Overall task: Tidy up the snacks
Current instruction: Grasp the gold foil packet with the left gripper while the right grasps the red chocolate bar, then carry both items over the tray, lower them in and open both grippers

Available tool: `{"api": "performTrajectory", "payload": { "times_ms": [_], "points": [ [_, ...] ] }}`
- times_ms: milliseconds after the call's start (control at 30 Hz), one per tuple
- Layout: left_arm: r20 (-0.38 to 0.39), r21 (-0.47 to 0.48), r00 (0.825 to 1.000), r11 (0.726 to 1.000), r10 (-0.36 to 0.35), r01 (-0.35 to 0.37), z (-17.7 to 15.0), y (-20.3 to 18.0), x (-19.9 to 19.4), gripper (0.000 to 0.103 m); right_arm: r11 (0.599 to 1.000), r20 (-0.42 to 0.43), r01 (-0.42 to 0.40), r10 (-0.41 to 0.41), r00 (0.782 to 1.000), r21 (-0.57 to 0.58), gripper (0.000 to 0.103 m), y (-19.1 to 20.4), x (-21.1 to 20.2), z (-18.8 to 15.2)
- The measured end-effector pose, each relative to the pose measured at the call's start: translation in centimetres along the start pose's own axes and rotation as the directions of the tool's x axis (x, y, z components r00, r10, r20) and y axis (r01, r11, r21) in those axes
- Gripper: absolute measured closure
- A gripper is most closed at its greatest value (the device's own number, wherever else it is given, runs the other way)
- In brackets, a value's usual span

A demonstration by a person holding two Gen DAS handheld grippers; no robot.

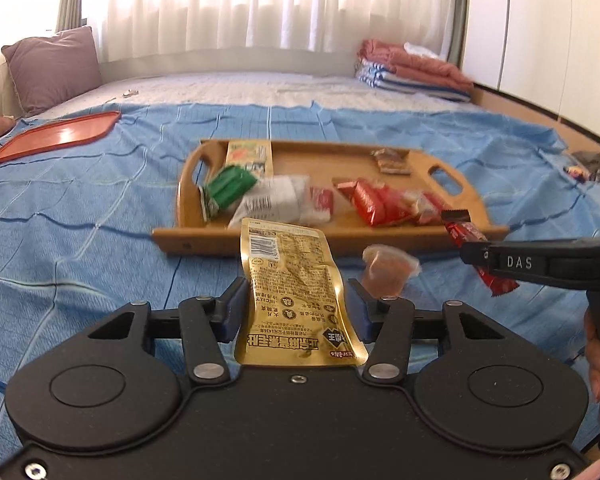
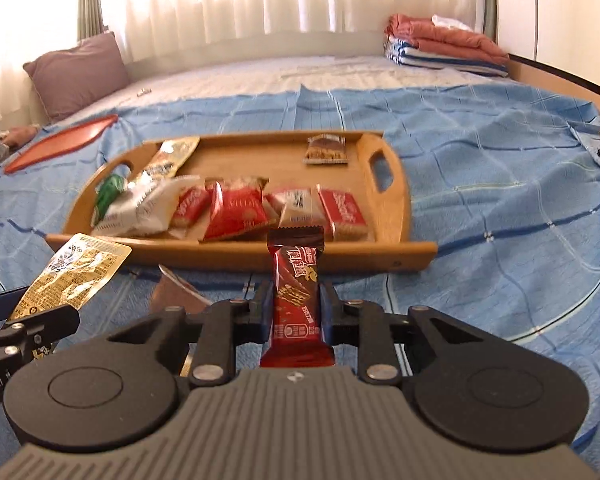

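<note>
Both claws loaded, tray straight ahead.

Left claw (image 1: pixel 296 300): clenched on a gold pouch (image 1: pixel 290 280), blue pads pressing its two long edges. Pouch upright between the jaws, long axis running forward along the fingers, barcode end leaning toward the wooden tray (image 1: pixel 204 236). Clear of the bed's blue sheet (image 1: pixel 80 220), so lifted, not resting.

Right claw (image 2: pixel 296 304): clamped tight on a red chocolate bar (image 2: pixel 296 280), gripped across its narrow width. Long axis again forward, dark crimped end pointing at the tray's near wall (image 2: pixel 340 256).

Tray lying crosswise in front of both claws, long side facing them, handles at left and right ends. Already holding a green packet (image 1: pixel 228 188), a white packet (image 1: pixel 268 200), several red packets (image 1: pixel 368 200) and a small brown one (image 1: pixel 390 160) toward the back. Far half of the tray floor mostly bare.

Deciding relation: tray beyond and slightly below each held snack, near wall in between. Right claw nearer the wall, bar tip almost over it; left claw a little further back, beside the right one. Judgement: next move a short forward carry over the near wall, then release; bar likely first, bound for the red group just ahead of it.

On the sheet, between claws and tray: a small jelly cup (image 1: pixel 388 272), not yet gathered. Risk: floppy pouch catching the wall on the way over.
</note>
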State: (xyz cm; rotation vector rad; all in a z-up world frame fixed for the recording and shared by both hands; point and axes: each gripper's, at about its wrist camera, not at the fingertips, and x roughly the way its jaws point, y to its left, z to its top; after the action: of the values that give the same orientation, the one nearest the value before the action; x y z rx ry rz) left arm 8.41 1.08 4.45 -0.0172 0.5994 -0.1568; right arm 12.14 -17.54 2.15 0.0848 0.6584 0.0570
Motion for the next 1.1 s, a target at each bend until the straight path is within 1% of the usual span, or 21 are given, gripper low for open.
{"api": "performTrajectory", "payload": {
  "times_ms": [133,233,367,500,567,633,700,833,967,1100],
  "points": [
    [0.028,-0.005,0.999,1.0,-0.028,0.028,1.8,-0.1,-0.7,0.053,0.999,0.013,-0.015,0.015,1.0,0.035,0.075,-0.6,-0.5,1.2],
    [0.035,-0.004,0.998,0.999,-0.049,0.049,3.6,-0.3,-0.7,0.053,0.999,0.026,-0.011,0.01,1.0,0.051,0.075,-1.1,-0.4,2.4],
    [0.038,-0.007,0.997,0.997,-0.073,0.073,6.6,-0.3,0.1,0.053,0.996,0.036,-0.018,0.015,0.999,0.087,0.075,-2.1,0.0,4.5],
    [0.033,-0.021,0.996,0.996,-0.082,0.083,9.8,-0.2,1.7,0.053,0.995,0.045,-0.01,0.005,0.999,0.097,0.075,-2.9,0.8,6.8],
    [0.029,-0.022,0.996,0.997,-0.079,0.079,11.4,-0.2,2.8,0.053,0.994,0.047,-0.012,0.007,0.999,0.109,0.075,-3.3,1.4,7.9],
    [0.023,-0.02,0.997,0.997,-0.076,0.077,13.0,-0.1,4.1,0.053,0.99,0.046,-0.045,0.039,0.998,0.132,0.075,-3.8,2.2,9.0],
    [0.008,-0.029,0.997,0.997,-0.073,0.073,14.5,-0.1,5.8,0.053,0.988,0.033,-0.06,0.056,0.998,0.141,0.075,-4.1,3.2,10.1],
    [-0.023,-0.081,0.997,0.994,-0.075,0.072,16.8,0.6,9.7,0.053,0.986,-0.005,-0.083,0.085,0.996,0.147,0.075,-3.8,5.9,12.1],
    [-0.05,-0.09,0.997,0.994,-0.064,0.059,18.3,1.3,13.6,0.053,0.981,-0.039,-0.108,0.116,0.992,0.162,0.075,-3.2,8.9,13.6],
    [-0.079,-0.141,0.995,0.989,-0.062,0.051,18.8,2.3,17.3,0.053,0.977,-0.064,-0.111,0.125,0.99,0.183,0.074,-2.9,11.7,14.5]
  ]
}}
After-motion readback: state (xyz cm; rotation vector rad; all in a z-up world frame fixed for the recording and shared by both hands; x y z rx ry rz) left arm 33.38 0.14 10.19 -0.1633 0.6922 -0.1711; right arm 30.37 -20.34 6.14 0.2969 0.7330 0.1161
